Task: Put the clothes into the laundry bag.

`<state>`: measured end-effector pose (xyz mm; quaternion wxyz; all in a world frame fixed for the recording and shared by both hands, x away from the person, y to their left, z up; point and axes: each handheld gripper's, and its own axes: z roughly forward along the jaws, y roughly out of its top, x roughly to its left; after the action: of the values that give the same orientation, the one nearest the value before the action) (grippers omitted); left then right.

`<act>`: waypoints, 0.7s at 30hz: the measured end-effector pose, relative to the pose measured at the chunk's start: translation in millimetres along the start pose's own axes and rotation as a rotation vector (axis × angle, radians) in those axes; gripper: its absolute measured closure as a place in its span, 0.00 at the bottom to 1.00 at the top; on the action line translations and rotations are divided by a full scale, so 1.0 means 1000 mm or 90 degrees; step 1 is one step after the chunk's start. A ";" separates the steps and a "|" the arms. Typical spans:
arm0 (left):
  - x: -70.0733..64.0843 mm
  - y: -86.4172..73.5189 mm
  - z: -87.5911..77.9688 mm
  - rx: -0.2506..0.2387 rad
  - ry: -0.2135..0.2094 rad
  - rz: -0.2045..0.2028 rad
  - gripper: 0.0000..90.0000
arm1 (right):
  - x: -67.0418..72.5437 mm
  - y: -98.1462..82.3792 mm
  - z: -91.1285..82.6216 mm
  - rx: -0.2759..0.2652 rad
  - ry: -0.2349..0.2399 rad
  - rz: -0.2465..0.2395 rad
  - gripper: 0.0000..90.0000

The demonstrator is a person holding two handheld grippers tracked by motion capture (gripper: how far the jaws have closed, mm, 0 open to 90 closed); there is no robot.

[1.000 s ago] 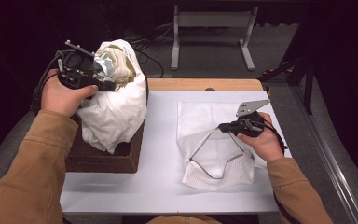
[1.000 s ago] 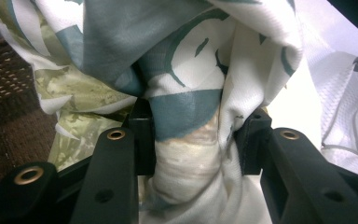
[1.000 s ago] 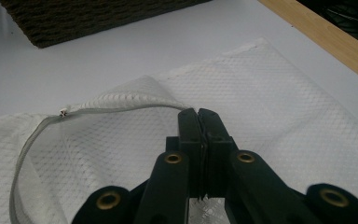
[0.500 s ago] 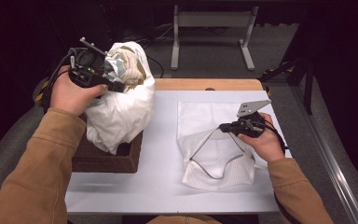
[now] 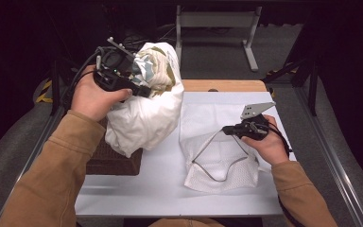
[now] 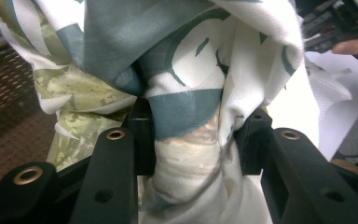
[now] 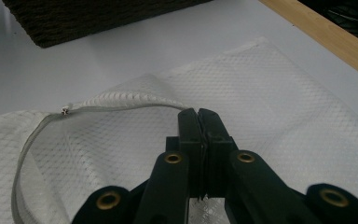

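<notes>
- The left gripper point(image 5: 142, 90) is closed on a bunched white garment point(image 5: 144, 113) printed with grey-blue and olive patterns; in the left gripper view the fabric point(image 6: 186, 107) fills the gap between both black jaws, which press on it from either side.
- The garment hangs from the left gripper above the left part of the table point(image 5: 137, 189). Its lower folds drape over the near right corner of a dark woven basket point(image 5: 113, 161).
- The basket stands on the left edge of the table, just beside the white mesh laundry bag point(image 5: 222, 161).
- The mesh laundry bag lies flat on the white table surface at centre right. Its zipper edge point(image 5: 205, 149) is lifted into an open loop.
- The right gripper point(image 5: 227, 129) is fully closed on the bag's zipper edge; in the right gripper view the two jaws meet with the edge point(image 7: 121, 100) pinched at their tips.
- The right hand point(image 5: 264, 144) rests on the bag's right side, with the grey three-cornered plate point(image 5: 256, 109) above it.
- The garment and the bag opening are near each other but apart.
- A wooden strip point(image 5: 224, 85) borders the far edge of the table.
</notes>
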<state>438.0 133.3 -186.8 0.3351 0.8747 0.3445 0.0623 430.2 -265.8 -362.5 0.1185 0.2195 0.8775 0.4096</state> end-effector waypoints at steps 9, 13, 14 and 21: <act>-0.024 0.011 0.012 -0.002 -0.035 0.033 0.66 | -0.001 -0.001 -0.002 0.001 -0.002 0.001 0.99; -0.034 0.016 0.017 -0.004 -0.050 0.043 0.66 | -0.001 -0.002 -0.001 0.001 0.000 0.005 0.99; -0.036 0.017 0.019 -0.004 -0.054 0.047 0.66 | -0.001 -0.002 -0.001 0.002 0.000 0.003 0.99; -0.054 0.026 0.028 -0.015 -0.095 0.068 0.66 | -0.001 -0.002 -0.002 0.001 0.000 0.003 0.99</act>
<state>421.4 69.6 -185.8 0.3664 0.8901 0.2704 0.0185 430.1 -268.6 -363.0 0.1176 0.2220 0.8773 0.4089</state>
